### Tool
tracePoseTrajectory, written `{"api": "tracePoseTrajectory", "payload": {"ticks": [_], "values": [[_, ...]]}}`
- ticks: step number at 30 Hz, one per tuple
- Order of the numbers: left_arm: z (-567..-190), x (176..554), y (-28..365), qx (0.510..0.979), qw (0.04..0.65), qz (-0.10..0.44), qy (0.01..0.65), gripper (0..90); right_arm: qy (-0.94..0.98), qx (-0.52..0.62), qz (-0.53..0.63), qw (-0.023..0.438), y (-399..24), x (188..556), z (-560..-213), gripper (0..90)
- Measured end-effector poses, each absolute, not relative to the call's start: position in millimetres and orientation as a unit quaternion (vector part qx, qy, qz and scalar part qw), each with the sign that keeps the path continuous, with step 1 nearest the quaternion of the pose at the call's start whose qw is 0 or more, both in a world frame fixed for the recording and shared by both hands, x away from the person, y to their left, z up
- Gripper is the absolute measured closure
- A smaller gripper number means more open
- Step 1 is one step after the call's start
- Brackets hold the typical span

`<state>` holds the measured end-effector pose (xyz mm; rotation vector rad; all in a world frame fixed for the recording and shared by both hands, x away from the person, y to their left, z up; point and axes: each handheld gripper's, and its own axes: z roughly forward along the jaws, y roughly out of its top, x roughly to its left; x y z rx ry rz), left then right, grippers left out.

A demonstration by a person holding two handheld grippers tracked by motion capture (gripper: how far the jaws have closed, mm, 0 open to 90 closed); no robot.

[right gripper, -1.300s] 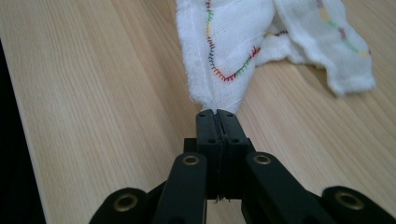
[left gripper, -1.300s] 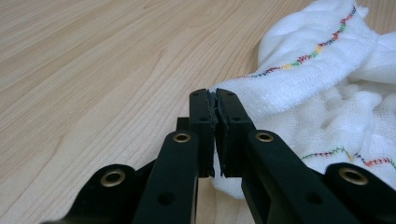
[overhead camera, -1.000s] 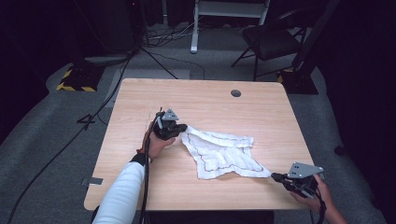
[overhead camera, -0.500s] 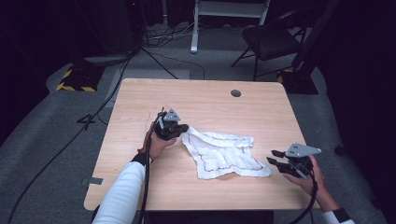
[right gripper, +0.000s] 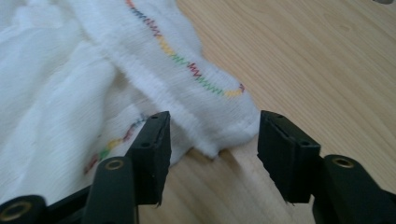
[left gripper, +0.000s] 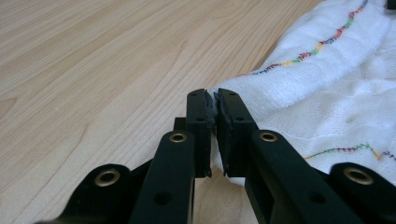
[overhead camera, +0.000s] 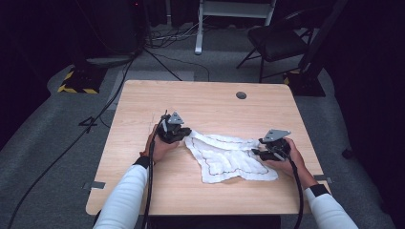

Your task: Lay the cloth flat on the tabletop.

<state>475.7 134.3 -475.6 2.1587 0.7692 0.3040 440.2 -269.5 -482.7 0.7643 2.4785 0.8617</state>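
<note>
cloth (overhead camera: pixel 229 155): rumpled mid-worktop (overhead camera: pixel 200 102) | left claw (left gripper: pixel 214 100): we pinch its left corner | right claw (right gripper: pixel 212 135): jaws just been opening, spread around right corner, pads not pressing | risk: closing too shallow, we judge, lets the hem slip free

A cloth (overhead camera: pixel 227 155) lies spread on the tabletop (overhead camera: pixel 205 102), a little toward six o'clock from its middle. The left gripper (overhead camera: pixel 177 135) sits at the cloth's nine o'clock corner, its jaws closed on that corner. The right gripper (overhead camera: pixel 258 153) sits at the cloth's three o'clock edge, with a corner of the cloth lying between its parted jaws, untouched by them. A round hole (overhead camera: pixel 241 95) is set in the tabletop toward one o'clock, well apart from the cloth. Behind the tabletop, at twelve to one o'clock, a chair (overhead camera: pixel 277 43) stands on the floor (overhead camera: pixel 57 143).
</note>
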Motion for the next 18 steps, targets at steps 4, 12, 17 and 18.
{"api": "tracePoseTrajectory", "payload": {"ticks": [4, 12, 17, 18], "values": [[-477.7, 475.0, 134.7, 0.857, 0.4, 0.12, 0.303, 74.7, 0.887, 0.28, 0.31, 0.198, -266.6, 449.7, -486.8, 49.3], [-479.9, 469.1, 122.8, 0.872, 0.394, 0.103, 0.274, 26.4, 0.892, 0.26, 0.313, 0.199, -264.0, 449.3, -484.9, 82.2], [-487.6, 473.0, 108.9, 0.883, 0.367, 0.111, 0.27, 33.2, 0.884, 0.261, 0.325, 0.211, -267.5, 447.7, -478.0, 85.9], [-489.6, 474.7, 106.6, 0.885, 0.36, 0.113, 0.273, 37.6, 0.883, 0.262, 0.328, 0.212, -268.2, 447.7, -476.2, 86.1]]}}
